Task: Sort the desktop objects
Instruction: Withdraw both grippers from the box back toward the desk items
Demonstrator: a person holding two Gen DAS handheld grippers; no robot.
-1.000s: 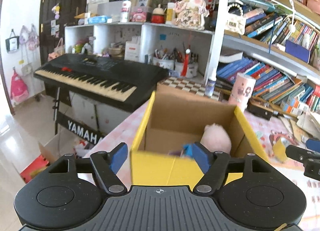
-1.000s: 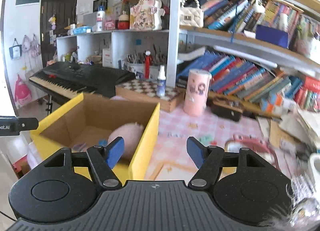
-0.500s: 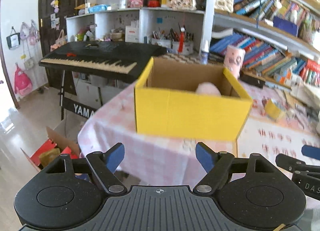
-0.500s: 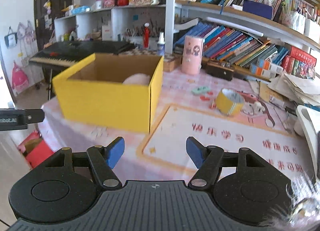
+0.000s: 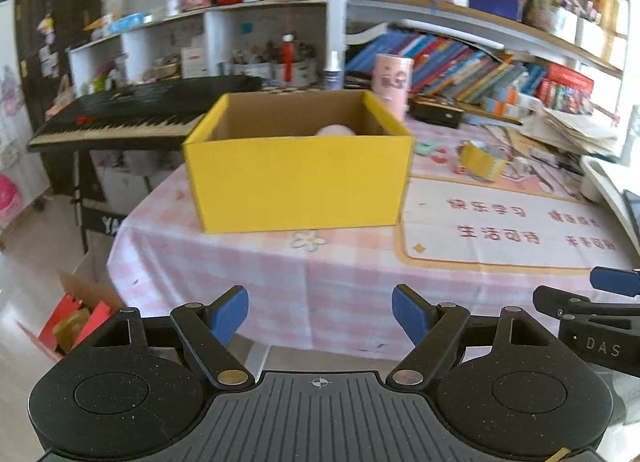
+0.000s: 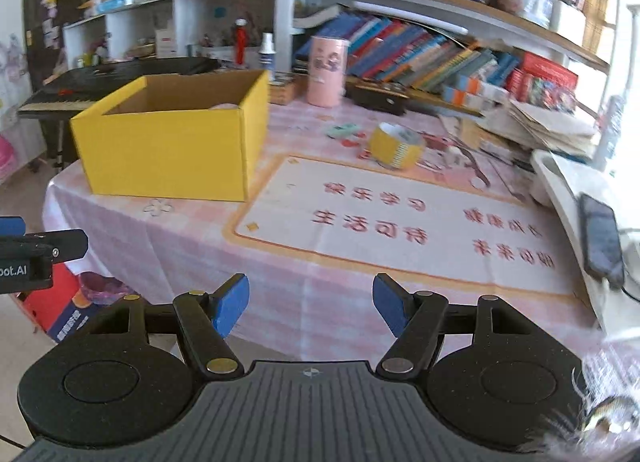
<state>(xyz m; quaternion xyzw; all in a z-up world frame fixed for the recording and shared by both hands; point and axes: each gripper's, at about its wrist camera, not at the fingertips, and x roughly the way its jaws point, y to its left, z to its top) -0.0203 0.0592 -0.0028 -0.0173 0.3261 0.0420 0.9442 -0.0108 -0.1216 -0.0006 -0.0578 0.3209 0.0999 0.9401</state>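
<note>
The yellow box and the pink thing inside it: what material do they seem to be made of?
Yellow box: likely cardboard, matte yellow outside, raw brown inside with thin folded walls. Pink thing: apparently soft plush, with a fuzzy rounded outline; mostly hidden, so uncertain.

A pink-checked table carries a yellow box, a lettered mat and a tape roll.

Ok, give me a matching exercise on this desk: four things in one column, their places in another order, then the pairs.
Things:
1. pink plush
2. yellow tape roll
3. phone
4. pink cylinder

Places:
A. on the white tray at the table's right edge
B. inside the yellow box
C. standing upright in front of the bookshelf
D. on the tablecloth just beyond the printed mat

Pairs: 1-B, 2-D, 3-A, 4-C
</note>
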